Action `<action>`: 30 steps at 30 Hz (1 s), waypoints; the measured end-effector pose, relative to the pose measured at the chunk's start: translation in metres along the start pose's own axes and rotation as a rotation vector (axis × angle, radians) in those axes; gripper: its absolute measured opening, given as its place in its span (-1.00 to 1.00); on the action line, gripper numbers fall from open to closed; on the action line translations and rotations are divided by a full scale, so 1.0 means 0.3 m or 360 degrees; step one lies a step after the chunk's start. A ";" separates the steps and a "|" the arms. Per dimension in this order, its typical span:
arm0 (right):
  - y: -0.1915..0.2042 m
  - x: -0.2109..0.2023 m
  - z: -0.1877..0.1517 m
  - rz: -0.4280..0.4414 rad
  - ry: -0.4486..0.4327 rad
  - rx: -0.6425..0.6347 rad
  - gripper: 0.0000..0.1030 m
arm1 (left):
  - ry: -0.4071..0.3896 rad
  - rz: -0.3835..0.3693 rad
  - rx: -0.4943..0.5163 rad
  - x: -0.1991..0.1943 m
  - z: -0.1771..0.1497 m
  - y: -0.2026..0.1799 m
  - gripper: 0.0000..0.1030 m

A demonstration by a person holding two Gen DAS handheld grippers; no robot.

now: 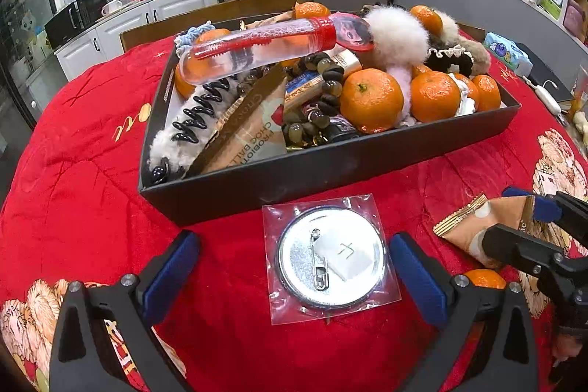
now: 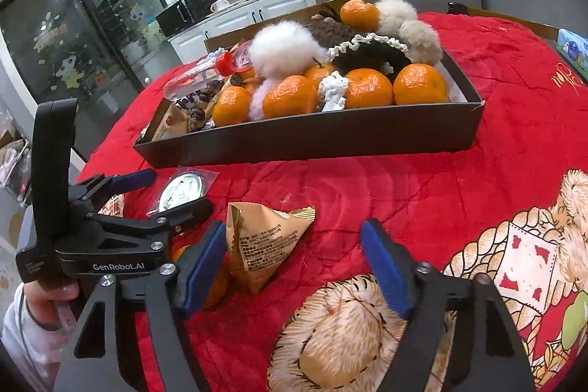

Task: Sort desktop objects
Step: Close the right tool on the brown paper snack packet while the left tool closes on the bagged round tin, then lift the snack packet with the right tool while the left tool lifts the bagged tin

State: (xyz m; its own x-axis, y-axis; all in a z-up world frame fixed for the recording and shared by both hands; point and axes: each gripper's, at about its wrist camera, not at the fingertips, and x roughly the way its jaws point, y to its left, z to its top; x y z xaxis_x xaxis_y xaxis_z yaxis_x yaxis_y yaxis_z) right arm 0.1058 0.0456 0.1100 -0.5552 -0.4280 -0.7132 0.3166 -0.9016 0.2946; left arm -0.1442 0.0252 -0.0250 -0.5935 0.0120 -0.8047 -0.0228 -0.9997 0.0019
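- Two grippers, both with jaws apart and empty.
- Left gripper (image 1: 294, 267): bagged pin badge (image 1: 330, 258) lies between its fingers, untouched.
- Right gripper (image 2: 294, 267): snack packet (image 2: 262, 245) just beside its left finger; black box (image 2: 312, 142) beyond.

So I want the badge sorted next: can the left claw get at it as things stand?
Probably yes. The left claw is open with the bagged badge lying flat between its fingers on the cloth, nothing on top of it.
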 end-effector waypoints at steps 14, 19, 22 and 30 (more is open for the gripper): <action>0.050 -0.011 -0.020 0.0052 0.0037 -0.0161 -0.40 | -0.0085 -0.0074 0.0070 -0.037 0.019 -0.039 0.24; 0.066 -0.017 -0.030 0.0044 0.0026 -0.0188 -0.40 | -0.0099 -0.0076 0.0038 -0.040 0.035 -0.037 0.21; 0.064 -0.021 -0.036 0.0060 0.0023 -0.0175 -0.40 | -0.0136 -0.0064 0.0031 -0.044 0.020 -0.032 0.19; 0.039 -0.044 -0.043 0.0063 0.0018 -0.0175 -0.40 | -0.0247 -0.0039 0.0081 -0.143 -0.080 0.015 0.18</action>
State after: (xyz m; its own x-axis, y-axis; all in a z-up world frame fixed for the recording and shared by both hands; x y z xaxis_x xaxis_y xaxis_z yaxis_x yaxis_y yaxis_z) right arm 0.1268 0.0414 0.1145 -0.5320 -0.4621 -0.7096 0.4211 -0.8714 0.2518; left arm -0.0994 0.0196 -0.0046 -0.7094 0.0430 -0.7035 -0.0770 -0.9969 0.0167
